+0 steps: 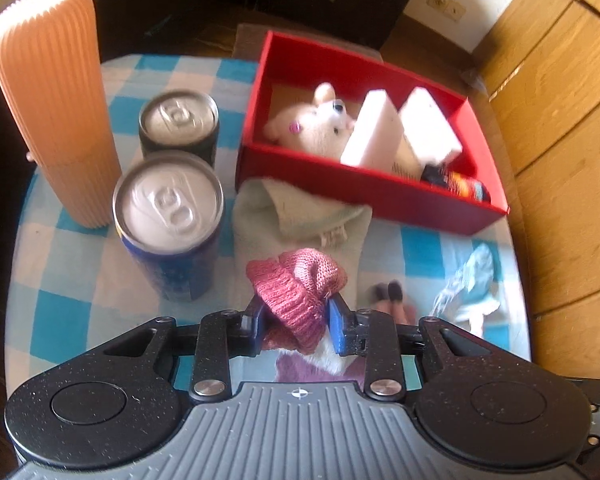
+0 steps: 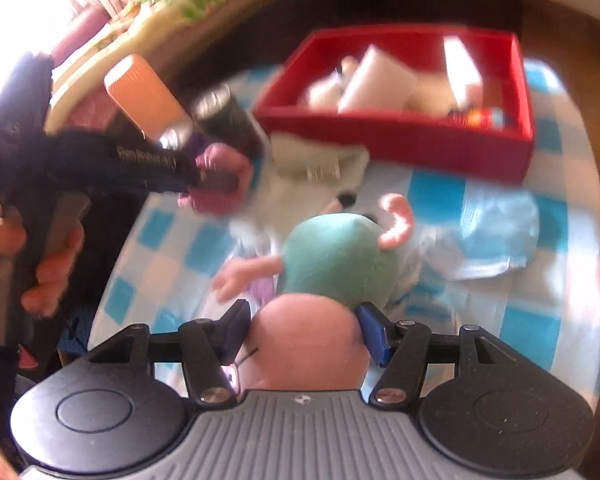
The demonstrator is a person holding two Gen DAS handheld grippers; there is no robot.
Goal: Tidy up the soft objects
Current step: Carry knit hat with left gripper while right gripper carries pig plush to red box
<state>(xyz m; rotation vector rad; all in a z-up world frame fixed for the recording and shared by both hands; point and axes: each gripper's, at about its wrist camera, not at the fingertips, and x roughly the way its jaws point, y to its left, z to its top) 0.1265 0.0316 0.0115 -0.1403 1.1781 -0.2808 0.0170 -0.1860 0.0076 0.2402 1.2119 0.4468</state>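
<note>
A: Both claws are loaded! The left gripper has its blue pads pinched on a pink knit hat, jaws closed to a narrow gap around the wool, over the checked tablecloth.

B: And the right gripper is clamped on a plush doll, pads squeezing its pink head, teal body hanging forward above the cloth.

A: Look at the red box ahead. Already in there: a white teddy, two white sponges and a striped sock.

B: So roughly halfway, by my reckoning. Two items in hand, neither at the box yet.

A: Still out on the table: a pale green cloth touching the box's near wall, and a light blue cloth off to the right.

B: The two cans and the ribbed orange bottle probably stay put; they're hard goods.
</note>
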